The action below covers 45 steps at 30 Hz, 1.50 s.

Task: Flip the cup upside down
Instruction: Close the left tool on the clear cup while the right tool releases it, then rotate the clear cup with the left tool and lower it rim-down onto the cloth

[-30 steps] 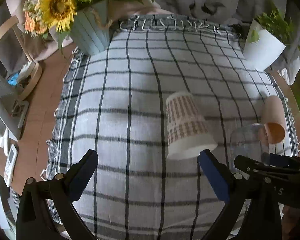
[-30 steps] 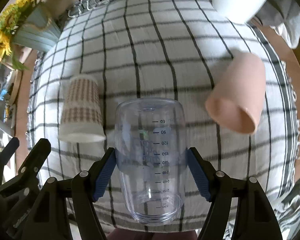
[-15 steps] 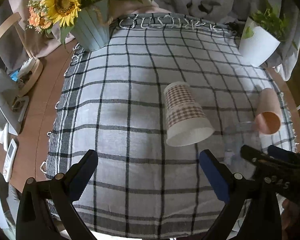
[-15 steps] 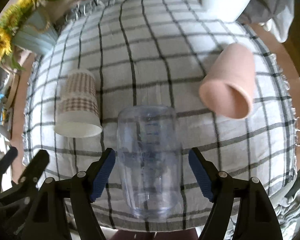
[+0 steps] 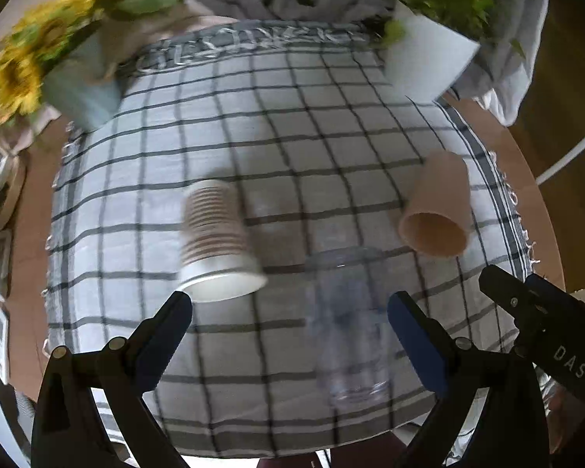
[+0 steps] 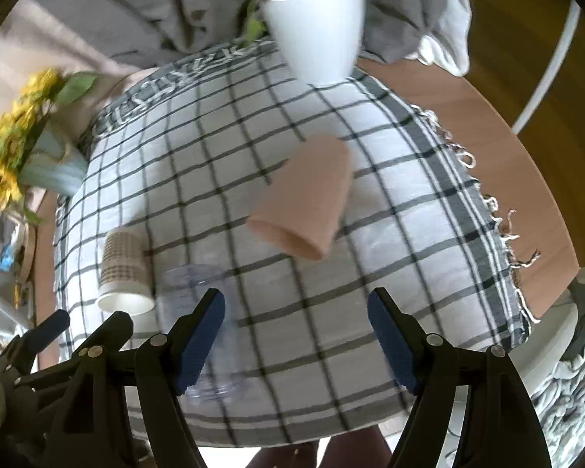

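On the checked woven cloth (image 5: 277, 124): clear plastic measuring cup (image 5: 347, 319), base up, released since a second ago by right gripper (image 6: 296, 331), now spread and empty; flip looks complete. Left gripper (image 5: 288, 335) spread, empty. Ribbed paper cup (image 5: 214, 241) inverted; smooth pink cup (image 6: 304, 199) lies sideways.

Colours and patterns ahead of your two claws

Your left gripper (image 5: 288, 314) and right gripper (image 6: 296, 321) are black with blue pads (image 5: 417, 345). Under both lies a white tablecloth (image 5: 292, 124) checked in black lines. Just ahead of your left claw stands a white paper cup (image 5: 216, 241) banded with brown checks, and between its pads a clear, colourless cup (image 5: 349, 323). Ahead of your right claw is a plain peach-pink cup (image 6: 306, 197); farther off, a white pot (image 6: 318, 33) of green leaves; far left, yellow sunflowers (image 6: 9, 152) in a pale blue vase (image 6: 54, 171).
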Each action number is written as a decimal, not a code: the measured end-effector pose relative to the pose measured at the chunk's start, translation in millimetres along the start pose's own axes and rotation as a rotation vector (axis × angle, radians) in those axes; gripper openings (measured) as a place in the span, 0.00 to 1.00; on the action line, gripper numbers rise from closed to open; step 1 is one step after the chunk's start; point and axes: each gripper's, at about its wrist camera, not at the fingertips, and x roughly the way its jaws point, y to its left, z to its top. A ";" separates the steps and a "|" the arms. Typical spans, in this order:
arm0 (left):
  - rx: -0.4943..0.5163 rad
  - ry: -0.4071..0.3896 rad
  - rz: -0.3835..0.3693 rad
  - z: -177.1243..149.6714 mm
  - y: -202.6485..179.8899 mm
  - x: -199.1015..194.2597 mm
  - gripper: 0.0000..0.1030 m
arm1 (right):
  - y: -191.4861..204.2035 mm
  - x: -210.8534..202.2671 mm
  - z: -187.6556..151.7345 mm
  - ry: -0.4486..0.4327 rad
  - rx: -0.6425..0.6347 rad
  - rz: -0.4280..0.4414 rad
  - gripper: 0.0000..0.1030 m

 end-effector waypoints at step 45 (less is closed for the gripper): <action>-0.060 -0.058 -0.105 -16.6 -16.4 6.8 0.69 | -33.5 10.0 10.1 0.021 -0.039 0.020 0.74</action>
